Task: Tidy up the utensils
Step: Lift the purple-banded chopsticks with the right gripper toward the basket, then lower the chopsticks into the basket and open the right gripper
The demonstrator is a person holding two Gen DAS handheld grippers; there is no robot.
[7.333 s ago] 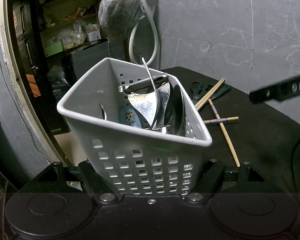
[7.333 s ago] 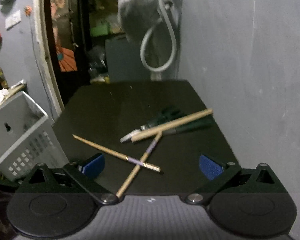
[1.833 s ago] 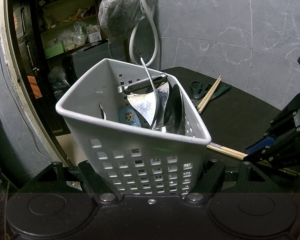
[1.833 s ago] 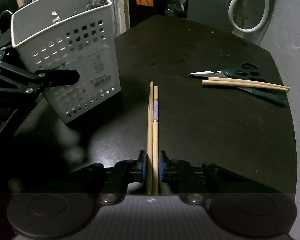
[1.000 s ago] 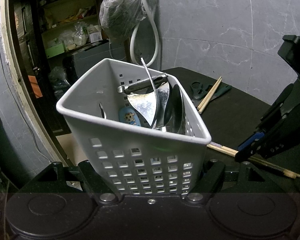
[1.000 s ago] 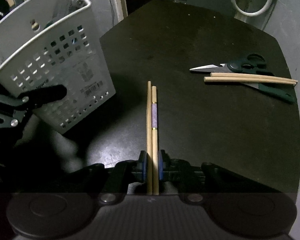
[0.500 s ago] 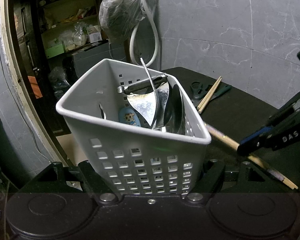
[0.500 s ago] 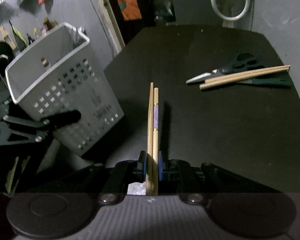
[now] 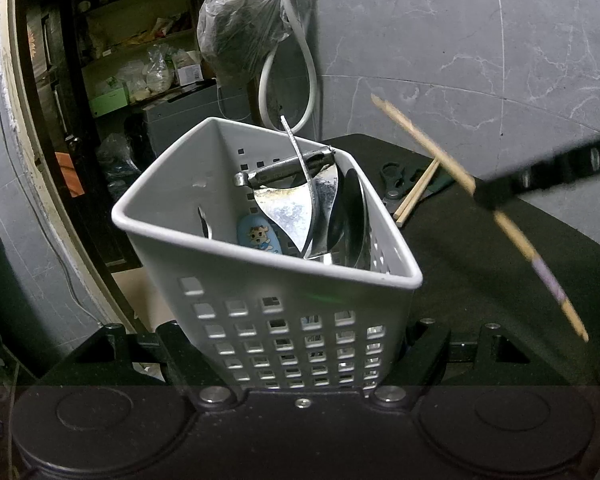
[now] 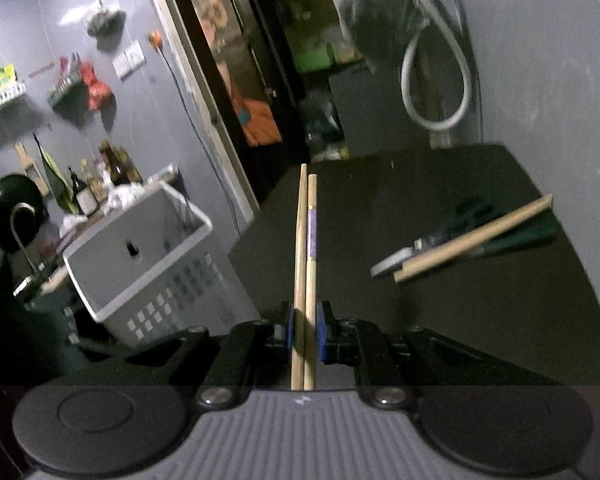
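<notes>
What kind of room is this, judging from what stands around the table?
Probably a home kitchen or utility corner: bottles and a dark pan stand along the wall, a pantry shelf holds packets, and a white hose hangs from a tap.

One white basket point(image 9: 284, 320), one pair of scissors point(image 10: 480, 232), four chopsticks point(image 10: 306, 264) as far as shows.

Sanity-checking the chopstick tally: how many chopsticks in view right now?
4. Two are clamped side by side in the right gripper, lifted off the table: the held pair. Two more lie across the scissors on the table: the loose pair. The basket may hide others.
</notes>
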